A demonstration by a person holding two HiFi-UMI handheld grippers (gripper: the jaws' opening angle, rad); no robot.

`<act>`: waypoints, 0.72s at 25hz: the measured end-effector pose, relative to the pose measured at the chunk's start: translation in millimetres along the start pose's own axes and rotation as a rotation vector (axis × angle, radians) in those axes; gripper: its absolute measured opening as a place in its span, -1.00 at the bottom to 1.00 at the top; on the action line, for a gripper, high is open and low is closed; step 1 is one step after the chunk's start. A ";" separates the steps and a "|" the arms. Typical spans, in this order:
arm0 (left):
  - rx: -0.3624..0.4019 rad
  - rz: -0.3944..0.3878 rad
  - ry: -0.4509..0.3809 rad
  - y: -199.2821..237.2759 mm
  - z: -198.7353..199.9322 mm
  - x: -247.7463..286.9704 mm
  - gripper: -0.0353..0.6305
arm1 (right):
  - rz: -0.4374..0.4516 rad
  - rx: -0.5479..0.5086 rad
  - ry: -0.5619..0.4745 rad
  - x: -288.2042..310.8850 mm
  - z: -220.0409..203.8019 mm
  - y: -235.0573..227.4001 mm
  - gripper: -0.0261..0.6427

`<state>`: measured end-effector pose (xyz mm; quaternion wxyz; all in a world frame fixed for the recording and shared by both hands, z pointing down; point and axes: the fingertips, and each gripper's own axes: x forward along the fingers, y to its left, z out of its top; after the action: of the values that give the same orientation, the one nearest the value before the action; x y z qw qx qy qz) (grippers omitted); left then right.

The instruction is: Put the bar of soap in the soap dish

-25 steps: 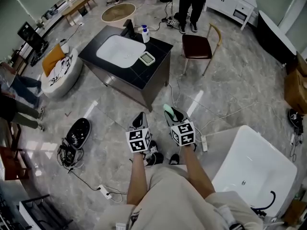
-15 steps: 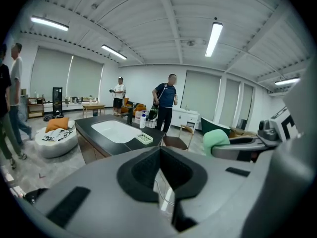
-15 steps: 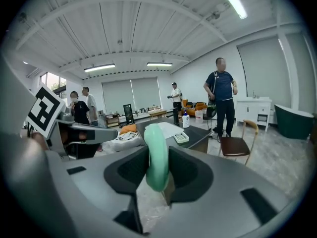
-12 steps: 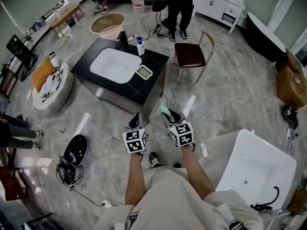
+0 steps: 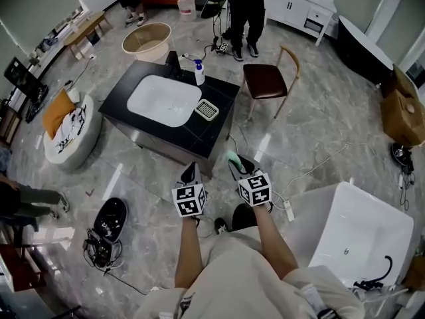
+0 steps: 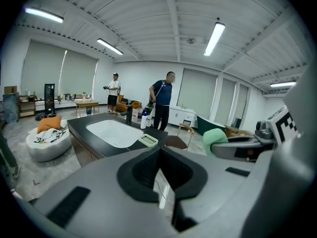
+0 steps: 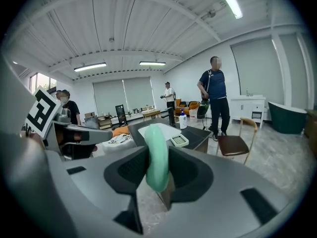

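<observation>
A pale green bar of soap (image 7: 157,155) stands on edge between the jaws of my right gripper (image 7: 157,168), which is shut on it. In the head view that gripper (image 5: 234,159) hovers over the floor just short of the black counter's (image 5: 214,133) near corner, soap (image 5: 232,157) at its tip. The slatted, light-coloured soap dish (image 5: 206,109) lies on the counter to the right of the white sink (image 5: 163,102), and it also shows ahead in both gripper views (image 6: 147,140) (image 7: 179,141). My left gripper (image 5: 191,172) (image 6: 159,155) is beside the right one, shut and empty.
A pump bottle (image 5: 199,72) and a black tap stand at the counter's far edge. A wooden chair (image 5: 269,78) is to the counter's right, a white bathtub (image 5: 358,234) at lower right. Cables cross the floor. People (image 5: 242,5) stand beyond the counter. A beanbag (image 5: 66,128) lies left.
Both grippers have travelled forward with the person toward the counter, which now lies closer ahead. The soap stays gripped in the right gripper.
</observation>
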<state>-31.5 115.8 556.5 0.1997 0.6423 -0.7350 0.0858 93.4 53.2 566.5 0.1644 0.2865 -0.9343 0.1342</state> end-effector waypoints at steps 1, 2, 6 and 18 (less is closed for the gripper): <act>0.001 0.002 -0.001 3.4 1.3 1.1 -0.88 | -0.004 0.004 -0.001 2.8 1.5 -1.6 -0.55; -0.001 0.004 -0.003 6.8 2.2 2.0 -0.88 | -0.007 0.007 -0.002 5.2 2.7 -2.7 -0.55; -0.021 0.016 -0.006 19.7 5.3 9.6 -0.88 | -0.005 0.010 -0.009 17.0 9.8 -4.4 -0.55; -0.022 0.047 -0.012 61.2 37.1 58.8 -0.88 | 0.039 -0.002 -0.013 92.1 47.1 -15.8 -0.56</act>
<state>-103.8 57.9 554.6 0.2004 0.6230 -0.7520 0.0784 19.6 -20.9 561.5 0.1558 0.2689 -0.9409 0.1347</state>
